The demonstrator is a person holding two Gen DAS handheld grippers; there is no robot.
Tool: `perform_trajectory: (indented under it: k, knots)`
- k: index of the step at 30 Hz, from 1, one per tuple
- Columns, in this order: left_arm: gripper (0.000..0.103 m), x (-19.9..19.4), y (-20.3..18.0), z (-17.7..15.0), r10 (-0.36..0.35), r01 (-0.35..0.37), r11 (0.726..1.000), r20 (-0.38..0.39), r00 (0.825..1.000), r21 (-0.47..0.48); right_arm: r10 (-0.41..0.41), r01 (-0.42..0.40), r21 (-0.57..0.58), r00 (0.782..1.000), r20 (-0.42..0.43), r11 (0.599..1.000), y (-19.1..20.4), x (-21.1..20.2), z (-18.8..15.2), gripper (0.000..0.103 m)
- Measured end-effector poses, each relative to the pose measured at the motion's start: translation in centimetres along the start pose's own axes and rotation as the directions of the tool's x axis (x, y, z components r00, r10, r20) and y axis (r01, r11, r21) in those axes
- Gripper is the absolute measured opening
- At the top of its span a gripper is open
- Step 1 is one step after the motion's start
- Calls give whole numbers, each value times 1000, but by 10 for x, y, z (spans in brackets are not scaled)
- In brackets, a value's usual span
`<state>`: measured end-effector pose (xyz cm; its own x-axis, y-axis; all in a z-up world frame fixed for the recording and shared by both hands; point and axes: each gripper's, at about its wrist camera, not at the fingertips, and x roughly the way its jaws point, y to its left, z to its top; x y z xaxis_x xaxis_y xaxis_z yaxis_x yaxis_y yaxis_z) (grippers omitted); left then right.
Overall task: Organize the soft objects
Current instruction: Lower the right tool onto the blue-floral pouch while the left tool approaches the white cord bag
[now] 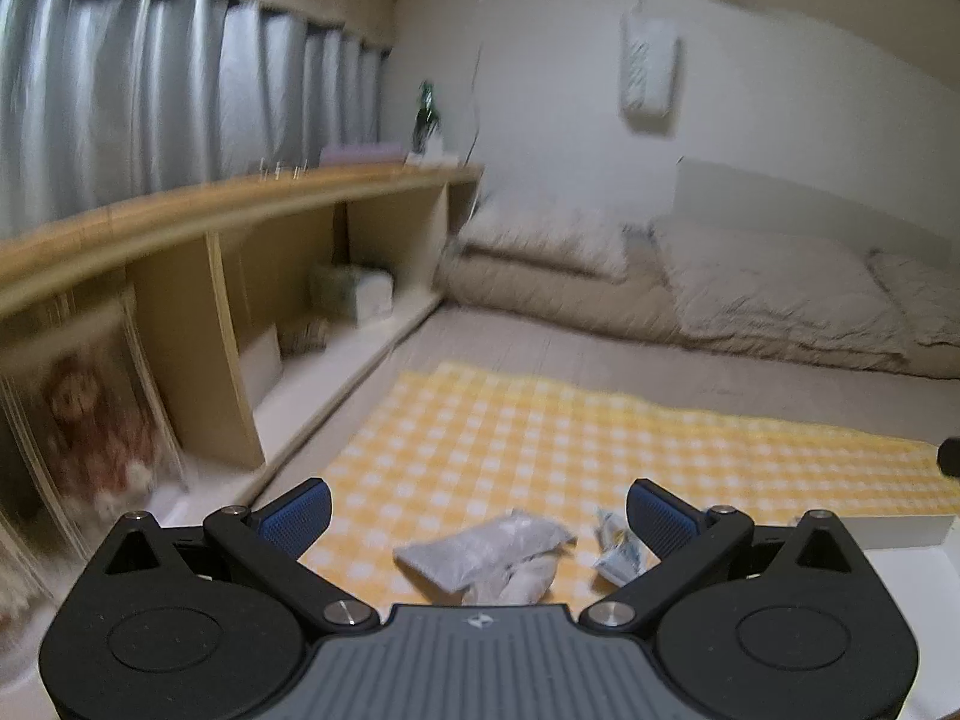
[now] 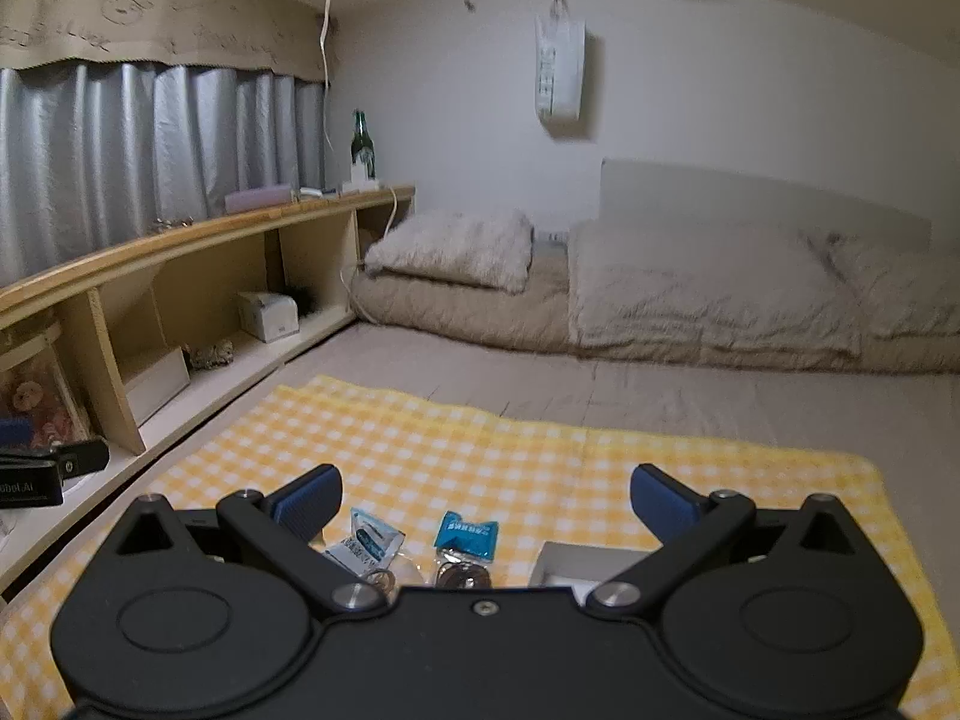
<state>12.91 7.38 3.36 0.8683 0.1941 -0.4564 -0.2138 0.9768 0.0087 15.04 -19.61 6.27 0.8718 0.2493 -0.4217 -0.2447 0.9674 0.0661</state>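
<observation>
The left gripper (image 1: 477,510) hangs above the yellow-and-white checked cloth (image 1: 540,438) with its blue-padded jaws spread wide and holding nothing; below the gap between them, toward the camera, lies a crumpled grey-white soft plastic pouch (image 1: 486,549), its near end cut off by the gripper body; just beside the right jaw sits a small crinkled white-and-blue packet (image 1: 615,543), partly hidden behind that finger; the whole left view is smeared, so any print is unreadable. The right gripper (image 2: 483,504) likewise stands with jaws spread and empty over the same cloth; near its left jaw lies a white packet with blue print (image 2: 366,543), then a bright blue sachet (image 2: 467,534) below the middle of the gap, then a shallow white box (image 2: 576,561) toward the right jaw; dark ring-like bits beneath the sachets are cut off and hard to make out.
</observation>
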Motion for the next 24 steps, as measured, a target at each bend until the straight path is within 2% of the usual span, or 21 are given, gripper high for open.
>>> perform_trajectory:
  k: [4,9,13,17,24]
  knots:
    - [103,23,6,-17,41,-42,999,-63,997,-16,43,-38,53,996,-81,998,4,34,-16,103]
    - [103,39,9,-27,3,-3,1000,-111,994,5,74,-58,85,980,-185,995,10,66,-36,103]
    - [103,51,10,-39,-45,44,999,-205,978,-7,159,-112,181,950,-270,977,12,88,-47,103]
    - [103,61,10,-50,-54,54,999,-277,959,-5,208,-129,239,917,-341,962,19,106,-59,103]
    - [103,72,3,-64,-63,94,993,-360,931,70,244,-173,197,867,-434,965,42,121,-76,99]
